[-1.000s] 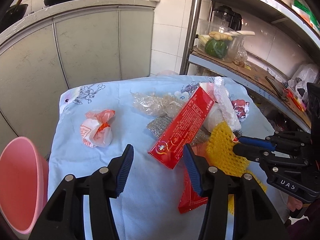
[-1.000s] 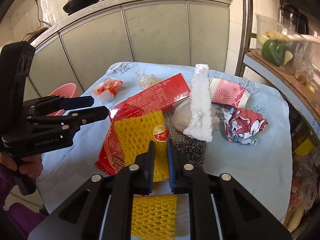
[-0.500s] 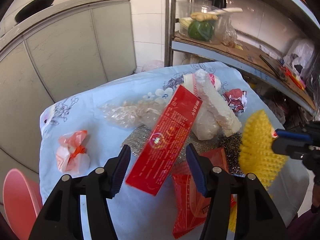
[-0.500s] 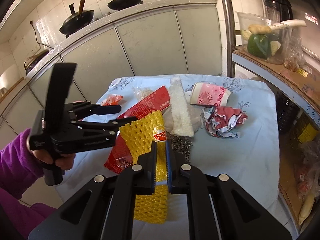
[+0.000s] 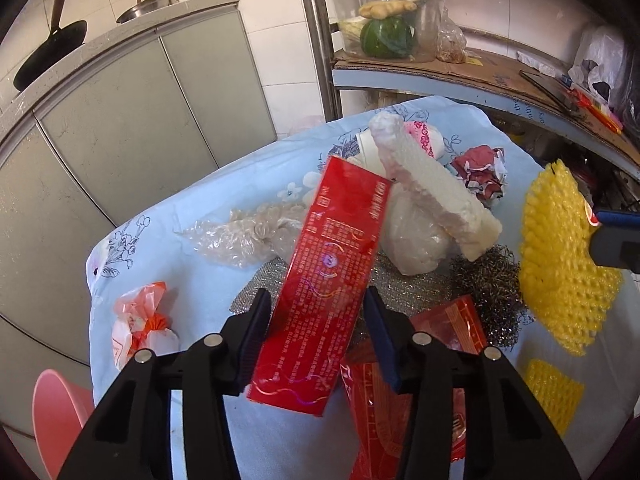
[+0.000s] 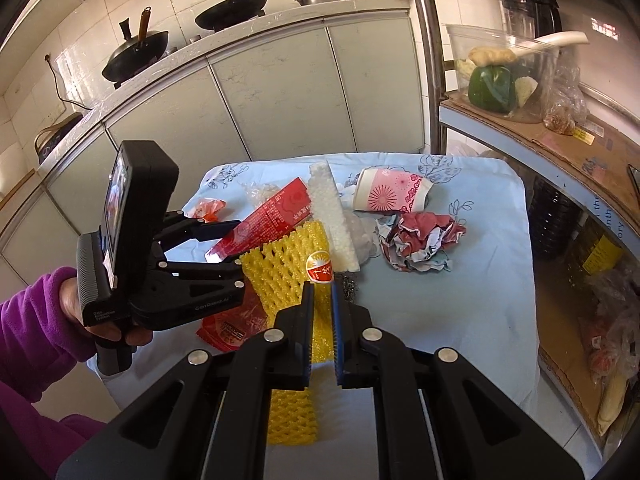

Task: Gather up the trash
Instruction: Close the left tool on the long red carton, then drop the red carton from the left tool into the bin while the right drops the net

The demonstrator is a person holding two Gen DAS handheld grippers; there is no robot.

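Trash heap on a table covered with a light-blue floral cloth [image 6: 500,280]. The left gripper [image 5: 316,320] straddles the near end of a long red carton [image 5: 328,280], which is tilted with its far end resting on the pile; the jaws are closing, and whether the pads press on the carton yet cannot be told. The right gripper [image 6: 322,320] is clamped together on a yellow foam fruit net [image 6: 280,268], raised above the near right part of the table. A second yellow net piece [image 6: 292,412] lies beneath it. Crowding the carton: a white foam slab [image 5: 432,196] leaning across a white bag [image 5: 412,240], steel wool [image 5: 488,288], a silver mesh cloth [image 5: 408,288], a red wrapper [image 5: 384,400], and clear crumpled plastic [image 5: 244,232] to the left. Farther off lie a paper cup [image 6: 392,196] and crumpled paper [image 6: 420,248]. An orange-and-white bag [image 5: 140,320] sits apart at left, near a pink basin [image 5: 56,412] beside the table.
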